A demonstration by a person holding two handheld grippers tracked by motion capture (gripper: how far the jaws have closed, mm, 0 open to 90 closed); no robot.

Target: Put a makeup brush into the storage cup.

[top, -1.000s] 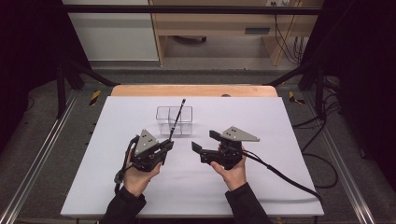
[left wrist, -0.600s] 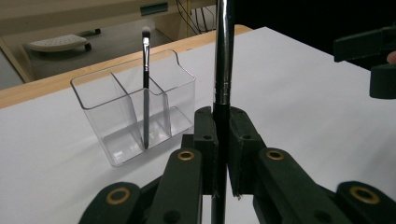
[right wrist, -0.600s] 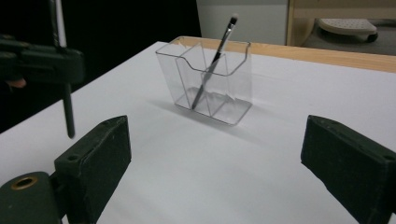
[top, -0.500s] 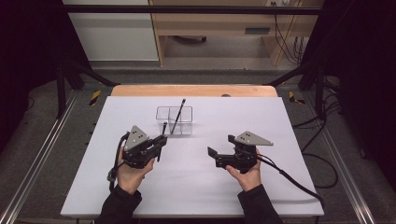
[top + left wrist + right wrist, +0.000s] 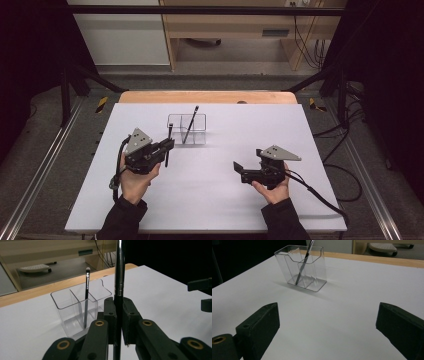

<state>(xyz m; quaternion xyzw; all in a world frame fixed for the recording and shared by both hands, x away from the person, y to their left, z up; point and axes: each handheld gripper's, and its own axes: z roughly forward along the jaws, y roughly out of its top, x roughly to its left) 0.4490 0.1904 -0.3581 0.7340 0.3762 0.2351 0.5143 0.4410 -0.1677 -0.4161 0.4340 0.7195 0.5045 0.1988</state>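
Note:
A clear plastic organizer (image 5: 186, 129) stands at the back middle of the white table (image 5: 320, 130), with one black brush (image 5: 190, 121) leaning in a compartment. My left gripper (image 5: 167, 146) is shut on a second black brush (image 5: 170, 135), held upright just left of the organizer. In the left gripper view this brush's handle (image 5: 118, 285) runs up between the closed jaws of the left gripper (image 5: 118, 307), with the organizer (image 5: 75, 307) behind. My right gripper (image 5: 239, 171) sits right of centre; its jaws have just been opening and stand wide apart with nothing between them. The right gripper (image 5: 327, 322) faces the organizer (image 5: 312, 270).
The table's wooden back edge (image 5: 205, 96) lies behind the organizer. A cable (image 5: 320, 197) trails from the right gripper toward the front right. Metal frame rails (image 5: 45, 165) run along both sides, and shelving (image 5: 235, 30) stands beyond.
The two grippers have drawn apart. The right hand moved right and toward the near edge, its jaws widening. The left hand shifted slightly left with the brush upright in it.

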